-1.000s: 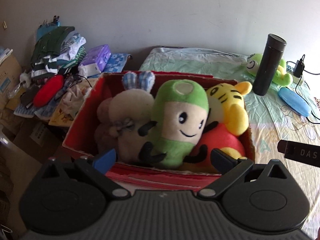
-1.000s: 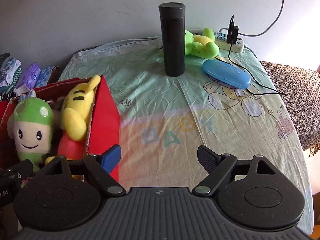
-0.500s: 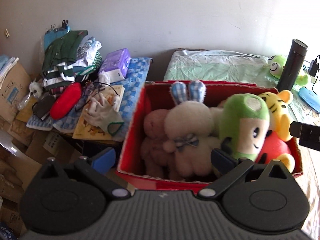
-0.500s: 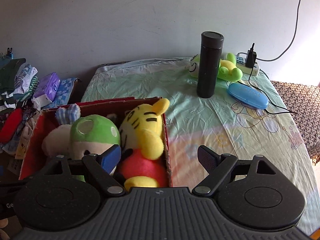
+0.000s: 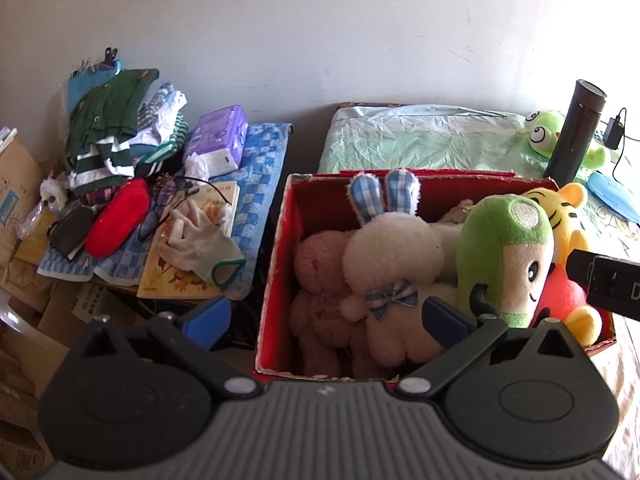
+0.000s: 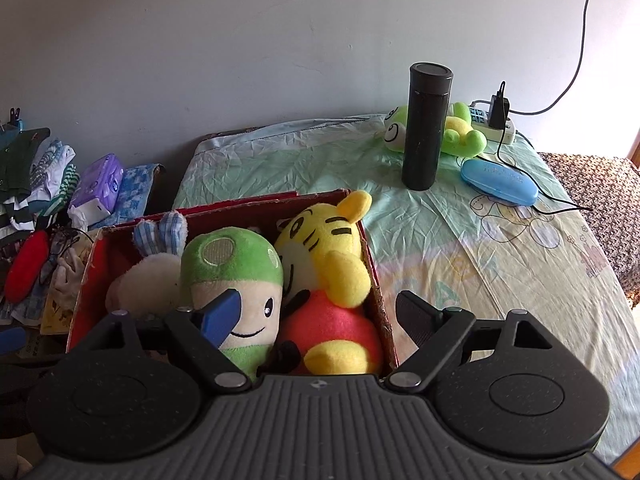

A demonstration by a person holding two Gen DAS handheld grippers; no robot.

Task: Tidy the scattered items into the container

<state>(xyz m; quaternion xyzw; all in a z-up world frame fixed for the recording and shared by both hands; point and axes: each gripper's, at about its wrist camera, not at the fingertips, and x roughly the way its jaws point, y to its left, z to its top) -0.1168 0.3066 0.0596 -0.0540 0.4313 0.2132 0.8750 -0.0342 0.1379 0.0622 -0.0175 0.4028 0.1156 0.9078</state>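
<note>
A red cardboard box (image 5: 276, 256) (image 6: 368, 240) stands on the bed's near left corner, filled with plush toys: a pink bear (image 5: 320, 264), a white rabbit (image 5: 392, 256), a green mushroom doll (image 5: 504, 256) (image 6: 232, 272) and a yellow tiger (image 6: 320, 248) (image 5: 560, 212). My left gripper (image 5: 326, 314) is open and empty, above the box's near left side. My right gripper (image 6: 318, 314) is open and empty, above the box's near right corner. A green frog plush (image 6: 460, 132) (image 5: 548, 136) lies on the bed at the back, partly behind a flask.
A black flask (image 6: 426, 128), a blue glasses case (image 6: 498, 182) and a power strip with cables (image 6: 496, 122) sit at the bed's far right. A side table left of the bed holds clothes (image 5: 116, 120), a tissue pack (image 5: 218, 140), a book and a glove (image 5: 200, 240).
Both grippers have pulled back and swung left. The box has slid rightwards in the left view and towards the centre in the right view. Both stayed open and empty.
</note>
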